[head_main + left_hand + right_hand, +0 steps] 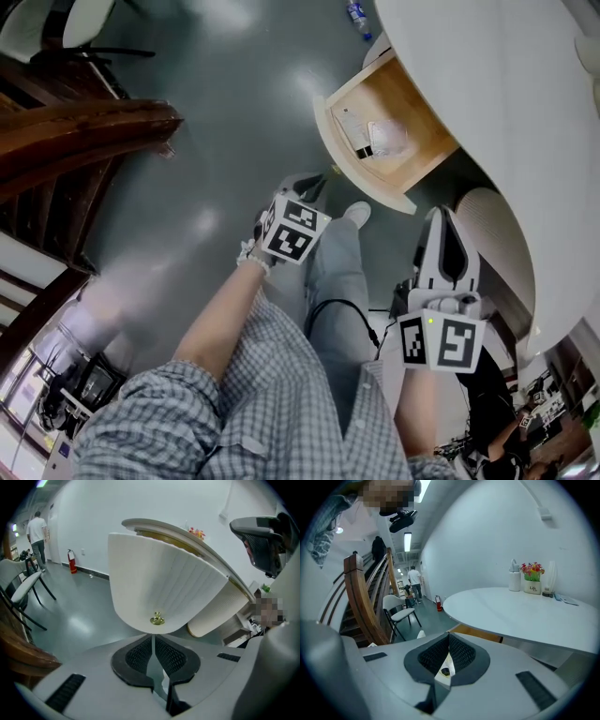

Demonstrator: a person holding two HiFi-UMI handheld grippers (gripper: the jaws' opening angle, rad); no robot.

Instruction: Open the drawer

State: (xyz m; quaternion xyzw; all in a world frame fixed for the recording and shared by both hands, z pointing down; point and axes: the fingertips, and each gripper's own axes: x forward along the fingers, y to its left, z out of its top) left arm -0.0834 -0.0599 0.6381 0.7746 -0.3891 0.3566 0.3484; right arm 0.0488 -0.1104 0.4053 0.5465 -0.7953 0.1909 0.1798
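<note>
The drawer (pixel 412 98) stands open under the white counter (pixel 497 84); the left claw (pixel 152 637) (brass knob (pixel 157 618) just beyond it) and right claw (pixel 449 637) are clenched, empty.

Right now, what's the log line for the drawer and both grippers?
drawer: open | knob: not held | left gripper: shut, empty | right gripper: shut
</note>
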